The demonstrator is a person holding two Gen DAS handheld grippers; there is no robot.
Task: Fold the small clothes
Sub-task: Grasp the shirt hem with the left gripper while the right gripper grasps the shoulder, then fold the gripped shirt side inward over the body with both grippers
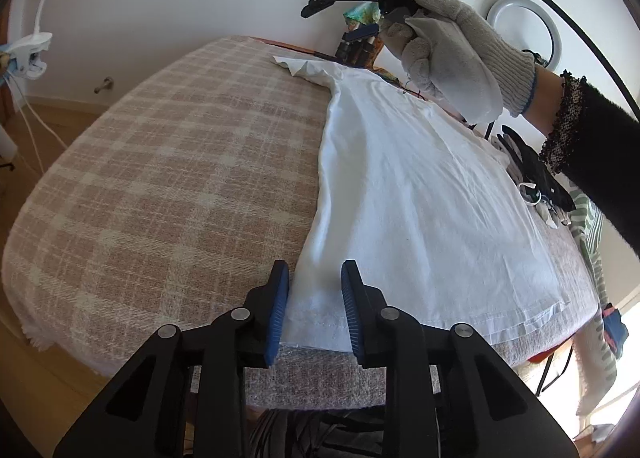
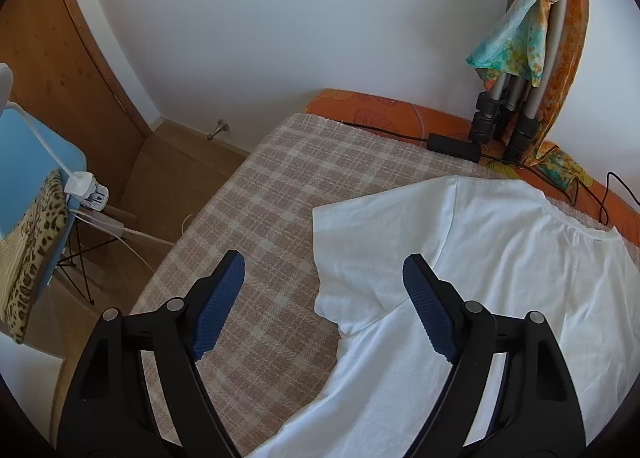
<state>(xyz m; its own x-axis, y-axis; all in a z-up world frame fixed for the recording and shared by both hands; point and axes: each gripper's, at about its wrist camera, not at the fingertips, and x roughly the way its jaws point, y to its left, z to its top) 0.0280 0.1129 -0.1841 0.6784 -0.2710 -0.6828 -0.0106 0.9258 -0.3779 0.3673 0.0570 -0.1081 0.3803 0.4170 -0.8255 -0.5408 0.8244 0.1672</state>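
1. Looking along the left gripper (image 1: pixel 315 310), its blue fingers (image 1: pixel 279 312) stand close together on either side of the bottom corner of a white T-shirt (image 1: pixel 420 194). A narrow strip of hem lies between them, but whether the pads already press the cloth I cannot tell; I judge it a near-closed pinch at most.
2. The T-shirt lies flat on a bed with a checked blanket (image 1: pixel 168 162). Its long axis runs straight away from these fingers, hem close by and sleeve far off near the wall.
3. This view also shows the gloved right hand (image 1: pixel 452 62) carrying the other gripper high over the collar end, pointing toward the far sleeve. A heap of dark and striped clothes (image 1: pixel 560 194) lies beyond the shirt's far side.
4. From the right gripper (image 2: pixel 324 306), the fingers (image 2: pixel 218 306) are spread wide and hold nothing. One finger hangs over bare blanket (image 2: pixel 260 218), the other over the shirt (image 2: pixel 500 278), and the sleeve's underarm edge lies between and just ahead of them.
5. Judged from this, the right hand is nearer the sleeve and shoulder, the left nearer the hem, so a fold along the length would suit both.
6. Only the right view shows the collar, the tripod legs (image 2: pixel 500 114) and the cable by the wall; only the left view shows the hem and the clothes heap.
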